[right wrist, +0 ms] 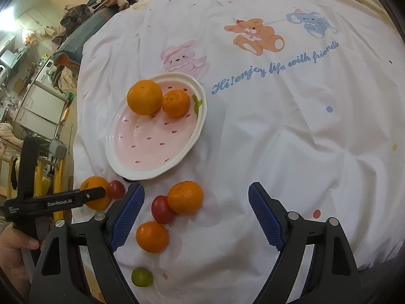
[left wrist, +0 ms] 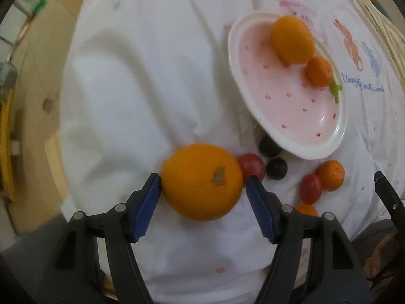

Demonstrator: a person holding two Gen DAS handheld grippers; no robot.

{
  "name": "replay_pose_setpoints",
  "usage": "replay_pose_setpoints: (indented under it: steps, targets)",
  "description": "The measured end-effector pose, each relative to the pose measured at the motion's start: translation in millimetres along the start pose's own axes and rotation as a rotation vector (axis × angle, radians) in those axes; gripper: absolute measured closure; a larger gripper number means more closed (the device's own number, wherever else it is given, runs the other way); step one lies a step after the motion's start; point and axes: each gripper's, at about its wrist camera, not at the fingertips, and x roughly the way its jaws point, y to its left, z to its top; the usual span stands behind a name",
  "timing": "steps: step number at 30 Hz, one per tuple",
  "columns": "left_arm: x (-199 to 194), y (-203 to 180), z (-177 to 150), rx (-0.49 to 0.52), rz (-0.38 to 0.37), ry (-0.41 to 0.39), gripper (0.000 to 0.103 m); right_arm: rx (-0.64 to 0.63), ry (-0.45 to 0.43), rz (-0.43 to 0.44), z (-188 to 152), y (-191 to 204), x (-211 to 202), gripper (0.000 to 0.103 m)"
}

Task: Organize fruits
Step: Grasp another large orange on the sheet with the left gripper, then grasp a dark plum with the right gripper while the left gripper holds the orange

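On the white cloth [right wrist: 278,126], blue script reads "Hi!enjoy life with friends".

Soft, even indoor light; we see only faint shadows under the plate [right wrist: 197,136] and in folds of the white cloth [right wrist: 291,152]. The left wrist view is motion-blurred throughout; the right wrist view is sharp. Both bend strongly toward dark, vignetted corners. A small glint marks the plate rim.

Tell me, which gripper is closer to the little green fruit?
Right. The right gripper hovers open just above the green fruit; the left gripper is farther off, clamped around a big orange.
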Motion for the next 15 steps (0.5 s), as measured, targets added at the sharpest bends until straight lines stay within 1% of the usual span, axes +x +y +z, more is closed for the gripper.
replay_pose_setpoints:
  steps: [2,7,11,13,14,15]
  targets:
    - [0.6,0.7,-0.7,0.007,0.006,-0.011,0.044,0.005,0.000,-0.002,0.3,-0.6,0.1,0.016]
    - [-13.3,-1.1,-7.6,0.033,-0.007,-0.054,0.048,-0.001,0.002,-0.013,0.5,-1.5,1.3,0.016]
    - [-40.0,-1.4,-16.6,0.036,-0.049,-0.122,0.048,-0.031,0.047,0.031,-2.5,3.2,4.6,0.016]
    - [-55.9,2.8,-18.6,0.017,-0.077,-0.168,0.048,-0.046,0.071,0.058,-3.0,9.9,7.4,0.017]
    - [-58.3,4.4,-14.1,0.006,-0.084,-0.179,0.048,-0.061,0.075,0.057,-3.3,14.9,8.8,0.018]
    - [-62.4,7.7,-11.9,-0.011,-0.093,-0.190,0.048,-0.086,0.080,0.047,-3.5,22.0,11.2,0.024]
